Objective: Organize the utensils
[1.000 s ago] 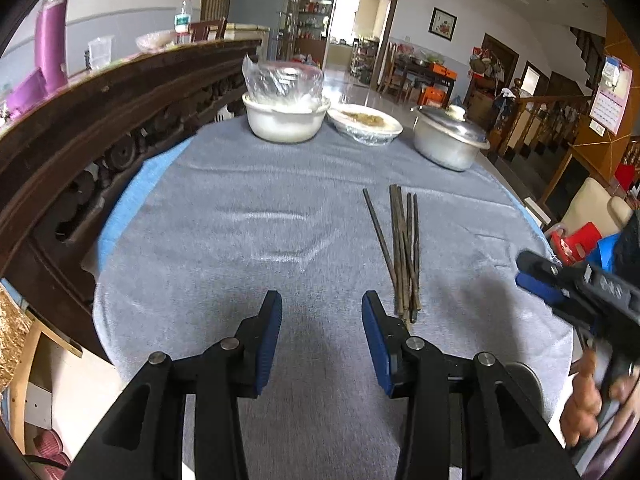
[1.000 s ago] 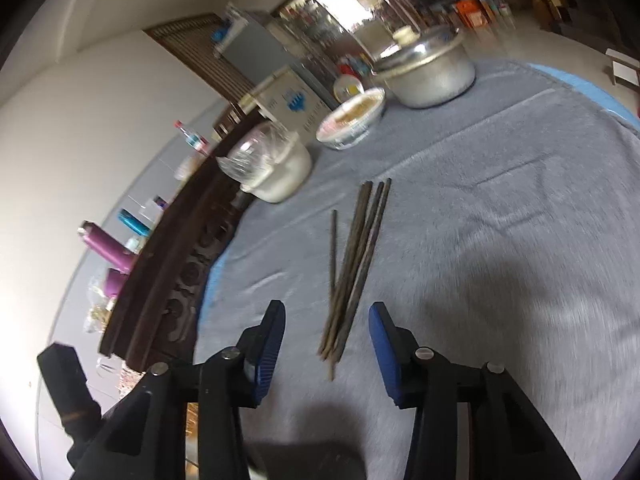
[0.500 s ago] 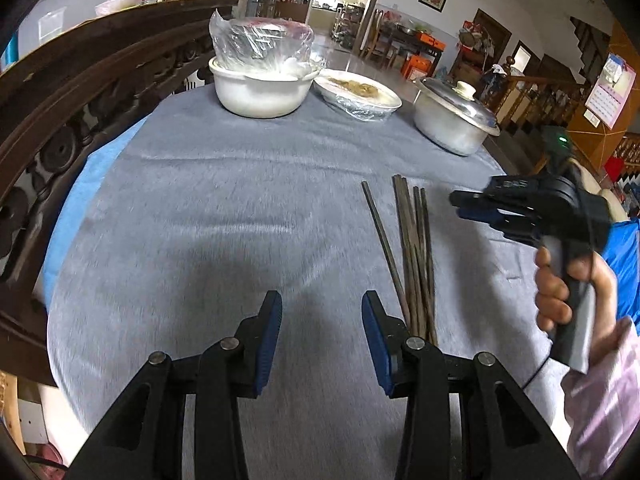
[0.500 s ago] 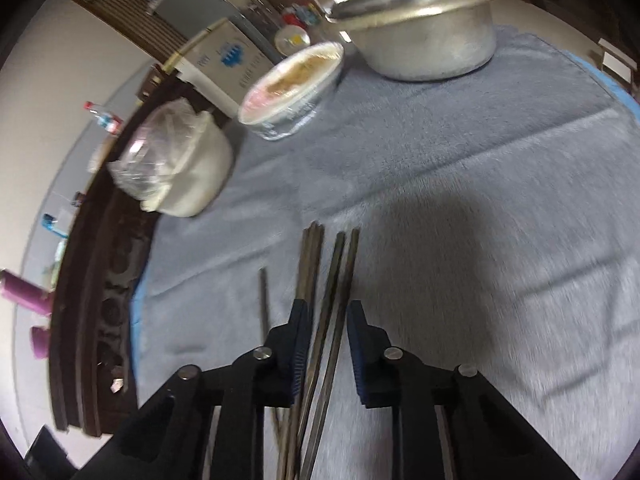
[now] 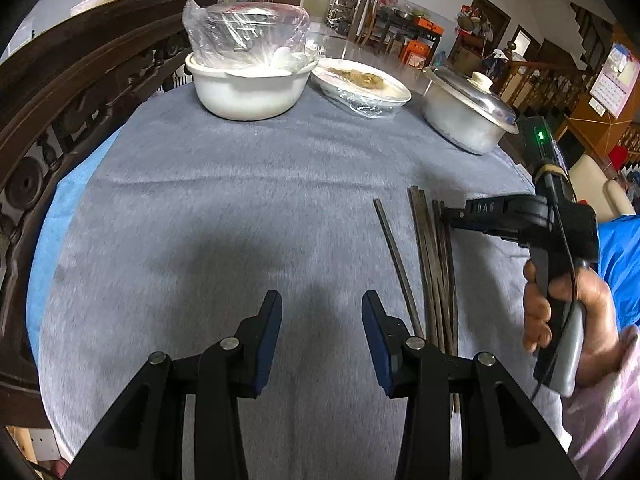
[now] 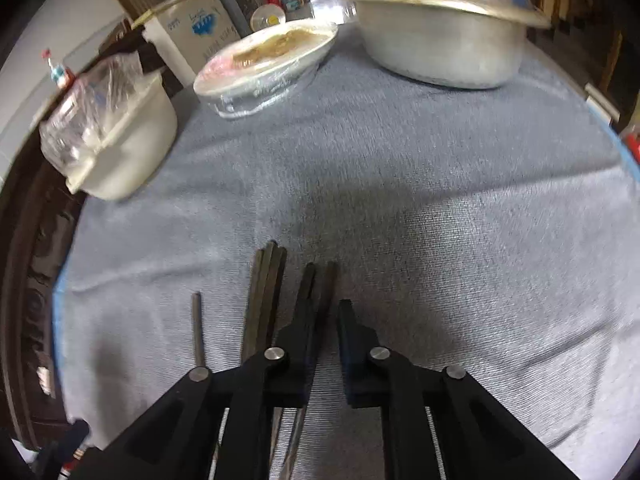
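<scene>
Several dark, thin chopsticks [image 5: 434,264] lie bunched; right fingers [image 6: 356,344] closing around two, left gripper [image 5: 322,320] half-open, empty.

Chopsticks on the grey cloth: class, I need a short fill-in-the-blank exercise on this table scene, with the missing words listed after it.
1. The chopsticks lie on a ____ cloth.
2. The metal pot is covered by a ____.
3. The white bowl is topped with clear ____.
4. The jaws of the right gripper are closing around the ____.

Missing words: grey; lid; plastic; chopsticks
</scene>
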### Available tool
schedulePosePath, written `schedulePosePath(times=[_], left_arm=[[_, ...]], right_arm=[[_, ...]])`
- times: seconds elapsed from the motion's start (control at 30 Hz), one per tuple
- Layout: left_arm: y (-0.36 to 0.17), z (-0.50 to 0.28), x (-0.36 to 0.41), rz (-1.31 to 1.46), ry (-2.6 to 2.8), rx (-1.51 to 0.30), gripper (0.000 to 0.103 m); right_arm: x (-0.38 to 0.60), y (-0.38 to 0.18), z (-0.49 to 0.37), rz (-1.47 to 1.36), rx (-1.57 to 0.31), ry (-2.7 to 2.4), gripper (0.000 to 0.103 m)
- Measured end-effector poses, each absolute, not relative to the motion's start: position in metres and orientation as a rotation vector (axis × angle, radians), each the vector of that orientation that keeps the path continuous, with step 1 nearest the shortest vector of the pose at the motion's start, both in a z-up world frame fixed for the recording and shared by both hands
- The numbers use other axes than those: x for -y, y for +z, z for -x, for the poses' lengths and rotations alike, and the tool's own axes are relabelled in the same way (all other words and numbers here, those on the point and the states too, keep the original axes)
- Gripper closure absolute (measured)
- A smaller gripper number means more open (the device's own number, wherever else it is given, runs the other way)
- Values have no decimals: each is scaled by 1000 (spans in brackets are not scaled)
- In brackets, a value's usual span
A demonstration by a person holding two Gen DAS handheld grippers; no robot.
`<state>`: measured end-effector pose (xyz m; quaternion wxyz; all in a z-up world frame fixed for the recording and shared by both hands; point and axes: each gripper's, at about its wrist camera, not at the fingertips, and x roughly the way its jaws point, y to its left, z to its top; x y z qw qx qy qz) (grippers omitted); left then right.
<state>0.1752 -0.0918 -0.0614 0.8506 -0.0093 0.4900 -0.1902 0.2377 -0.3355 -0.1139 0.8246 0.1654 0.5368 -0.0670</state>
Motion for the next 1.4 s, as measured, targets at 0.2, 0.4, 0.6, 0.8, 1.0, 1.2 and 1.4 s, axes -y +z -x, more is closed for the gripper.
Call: schedulePosePath(times=[0.2, 0.4, 0.6, 0.8, 1.0, 1.2, 1.4], left_arm=[[-68, -208, 120, -4, -441, -1073, 61], [-79, -232, 156, -46, -493, -1116, 61], [-100, -263, 183, -46, -481, -1182, 61], [-109, -283, 198, -35, -450, -1207, 61], [-111, -283, 214, -122, -434, -1207, 82], [-114, -282, 207, -82, -467, -1215, 96], [-114, -268, 184, -70, -475, -1224, 98]], right_arm=[[323, -113, -251, -176, -1177, -165, 93], [342, -112, -245, -110, -1181, -173, 94], [377, -109, -220, -153, -1228, -149, 94], [411, -109, -221, -350, -1286, -127, 92], [404, -107, -233, -362, -1302, -168, 79], [361, -102, -227, -111, -1274, -197, 76], [353, -94, -208, -170, -1257, -101, 97]])
